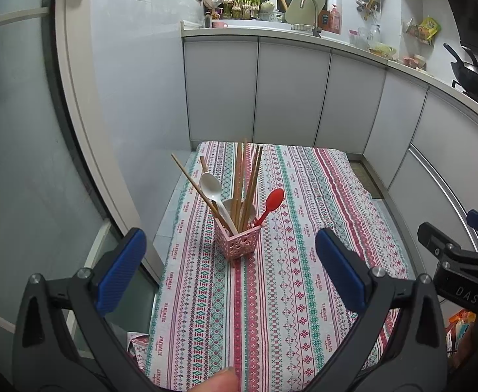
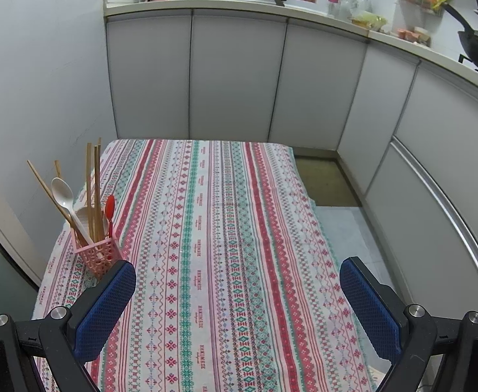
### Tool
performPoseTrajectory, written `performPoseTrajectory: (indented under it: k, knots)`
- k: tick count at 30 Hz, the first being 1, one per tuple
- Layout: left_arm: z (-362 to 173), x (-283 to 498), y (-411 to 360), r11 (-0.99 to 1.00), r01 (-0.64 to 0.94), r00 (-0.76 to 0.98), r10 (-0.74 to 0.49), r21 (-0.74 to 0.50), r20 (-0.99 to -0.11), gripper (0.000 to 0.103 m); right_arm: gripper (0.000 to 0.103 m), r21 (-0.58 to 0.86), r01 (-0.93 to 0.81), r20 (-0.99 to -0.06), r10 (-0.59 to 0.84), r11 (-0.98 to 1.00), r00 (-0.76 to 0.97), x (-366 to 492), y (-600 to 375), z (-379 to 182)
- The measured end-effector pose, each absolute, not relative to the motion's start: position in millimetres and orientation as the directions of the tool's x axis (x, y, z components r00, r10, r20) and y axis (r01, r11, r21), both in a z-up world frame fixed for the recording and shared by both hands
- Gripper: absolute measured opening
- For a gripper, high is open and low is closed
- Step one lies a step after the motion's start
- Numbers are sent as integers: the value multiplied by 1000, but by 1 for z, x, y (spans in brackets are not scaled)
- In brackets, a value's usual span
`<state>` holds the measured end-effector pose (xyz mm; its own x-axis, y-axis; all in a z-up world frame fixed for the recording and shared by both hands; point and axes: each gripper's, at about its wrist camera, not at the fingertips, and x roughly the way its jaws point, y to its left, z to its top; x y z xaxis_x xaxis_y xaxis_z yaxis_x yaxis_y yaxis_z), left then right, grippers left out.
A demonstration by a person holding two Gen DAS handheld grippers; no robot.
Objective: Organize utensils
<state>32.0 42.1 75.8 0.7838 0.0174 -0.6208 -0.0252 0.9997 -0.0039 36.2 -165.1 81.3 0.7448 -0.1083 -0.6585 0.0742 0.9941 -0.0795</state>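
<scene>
A pink lattice utensil holder (image 1: pixel 237 241) stands upright on the patterned tablecloth (image 1: pixel 288 281). It holds several wooden chopsticks (image 1: pixel 242 179), a white spoon (image 1: pixel 212 187) and a red spoon (image 1: pixel 273 201). My left gripper (image 1: pixel 230 268) is open and empty, above the cloth just in front of the holder. In the right wrist view the holder (image 2: pixel 97 254) stands at the left with the white spoon (image 2: pixel 61 192) and red spoon (image 2: pixel 109 209). My right gripper (image 2: pixel 237 294) is open and empty over the cloth (image 2: pixel 225 245), right of the holder. It also shows in the left wrist view (image 1: pixel 461 254).
The table is flanked by a white wall (image 1: pixel 134 98) on the left and grey cabinets (image 1: pixel 288 98) behind and to the right. A counter above carries a sink tap (image 1: pixel 310 6), bottles and a black wok (image 1: pixel 472 75). Floor tiles (image 2: pixel 353 228) lie right of the table.
</scene>
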Motion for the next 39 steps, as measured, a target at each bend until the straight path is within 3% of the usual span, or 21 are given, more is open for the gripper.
performPoseTrajectory:
  k: [39]
  knots:
    - [68,41,35,999,-35,760,32,9,-649,103,102,-72,45,-680,-82,996,728,46,-156,67]
